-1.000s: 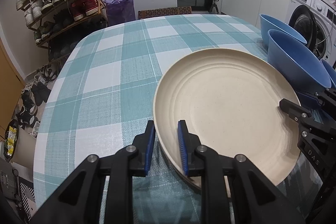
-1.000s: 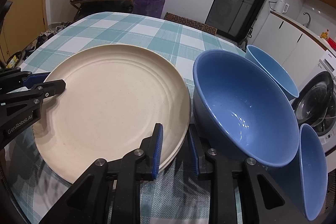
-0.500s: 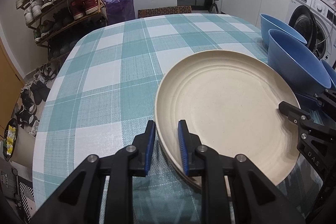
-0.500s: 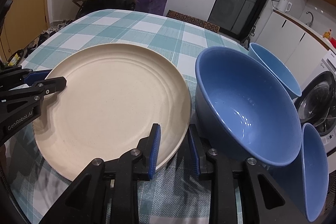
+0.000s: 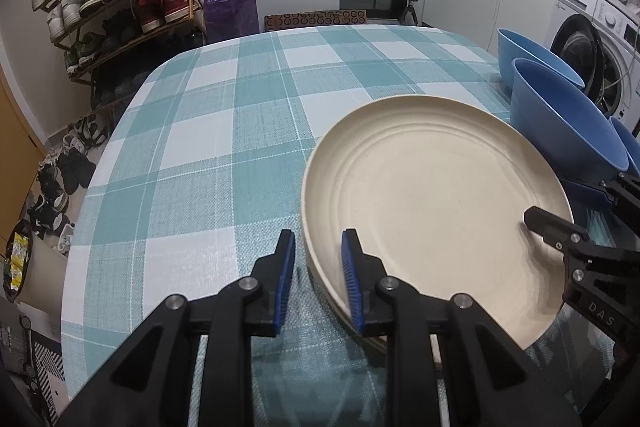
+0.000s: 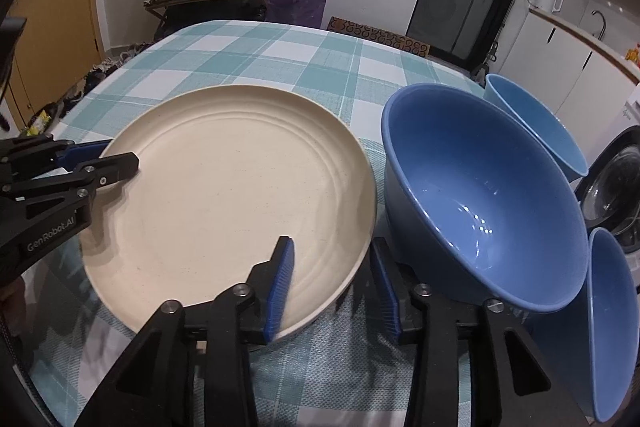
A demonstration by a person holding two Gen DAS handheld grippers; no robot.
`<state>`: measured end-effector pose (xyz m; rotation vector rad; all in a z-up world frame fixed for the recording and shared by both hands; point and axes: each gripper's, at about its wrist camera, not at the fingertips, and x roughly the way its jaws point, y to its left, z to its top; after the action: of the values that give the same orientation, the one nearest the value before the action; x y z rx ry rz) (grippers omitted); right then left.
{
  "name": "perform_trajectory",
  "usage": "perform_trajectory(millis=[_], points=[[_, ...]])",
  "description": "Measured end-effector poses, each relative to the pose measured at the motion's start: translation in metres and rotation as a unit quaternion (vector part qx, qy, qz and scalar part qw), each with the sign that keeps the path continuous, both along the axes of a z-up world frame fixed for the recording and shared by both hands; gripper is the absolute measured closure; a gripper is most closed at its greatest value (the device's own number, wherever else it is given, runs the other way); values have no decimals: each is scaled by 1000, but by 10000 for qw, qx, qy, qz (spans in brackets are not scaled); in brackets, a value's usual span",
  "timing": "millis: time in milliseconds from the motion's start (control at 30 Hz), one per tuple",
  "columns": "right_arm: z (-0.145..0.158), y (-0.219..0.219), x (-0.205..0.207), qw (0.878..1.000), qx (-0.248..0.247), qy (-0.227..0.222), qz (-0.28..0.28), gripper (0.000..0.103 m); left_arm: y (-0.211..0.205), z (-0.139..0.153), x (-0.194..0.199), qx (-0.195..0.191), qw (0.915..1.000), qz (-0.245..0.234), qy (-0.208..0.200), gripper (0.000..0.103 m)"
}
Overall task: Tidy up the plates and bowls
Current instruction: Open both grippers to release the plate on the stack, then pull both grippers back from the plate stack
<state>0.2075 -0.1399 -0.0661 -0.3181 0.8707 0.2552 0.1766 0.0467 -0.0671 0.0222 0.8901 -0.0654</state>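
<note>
1. A round cream plate (image 5: 436, 203) with faint ridged rings lies flat on the worktop (image 5: 224, 131), which is covered in a teal-and-white checked cloth.
2. The left tongs (image 5: 316, 269) straddle the plate's near-left rim: one blue-padded finger stands outside the rim over the cloth, the other inside over the plate. Their jaws are opening, and a gap shows between the outer pad and the rim, so the grip is released.
3. The right tongs (image 6: 332, 281) straddle the plate's rim on the opposite side, one finger over the plate and one outside it, next to the bowl. Their jaws are opening too, standing clearly wider than the rim, with neither pad pressing on it.
4. A large deep-blue round bowl (image 6: 480, 199) sits just beside the plate, tilted with its mouth leaning toward the right tongs.
5. A lighter blue bowl (image 6: 536, 127) stands behind it, also tilted, and a third blue bowl (image 6: 612, 323) stands nearly on edge at the right border of the right wrist view.
</note>
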Motion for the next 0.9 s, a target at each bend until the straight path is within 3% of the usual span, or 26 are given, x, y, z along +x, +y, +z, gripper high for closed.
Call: perform_trajectory(millis=[167, 200, 300, 533, 600, 667, 800, 900], points=[[5, 1, -3, 9999, 124, -31, 18, 47, 10, 6, -7, -138, 9998, 119, -6, 57], [7, 1, -4, 9999, 161, -56, 14, 41, 13, 8, -9, -177, 9997, 145, -24, 52], [12, 2, -8, 9994, 334, -100, 80, 29, 17, 15, -15, -226, 9995, 196, -72, 50], [22, 4, -17, 9975, 650, -78, 252, 16, 23, 27, -25, -354, 9989, 277, -120, 43], [26, 1, -18, 9954, 901, 20, 325, 12, 23, 31, -29, -334, 9987, 328, -182, 22], [28, 1, -20, 9942, 1006, 75, 369, 7, 24, 36, -34, -305, 9982, 409, -308, 14], [33, 3, -28, 9925, 1105, 56, 512, 2, 26, 46, -42, -346, 9973, 483, -422, 3], [40, 5, -36, 9914, 1136, -61, 650, 1, 29, 52, -47, -388, 9965, 556, -494, 2]])
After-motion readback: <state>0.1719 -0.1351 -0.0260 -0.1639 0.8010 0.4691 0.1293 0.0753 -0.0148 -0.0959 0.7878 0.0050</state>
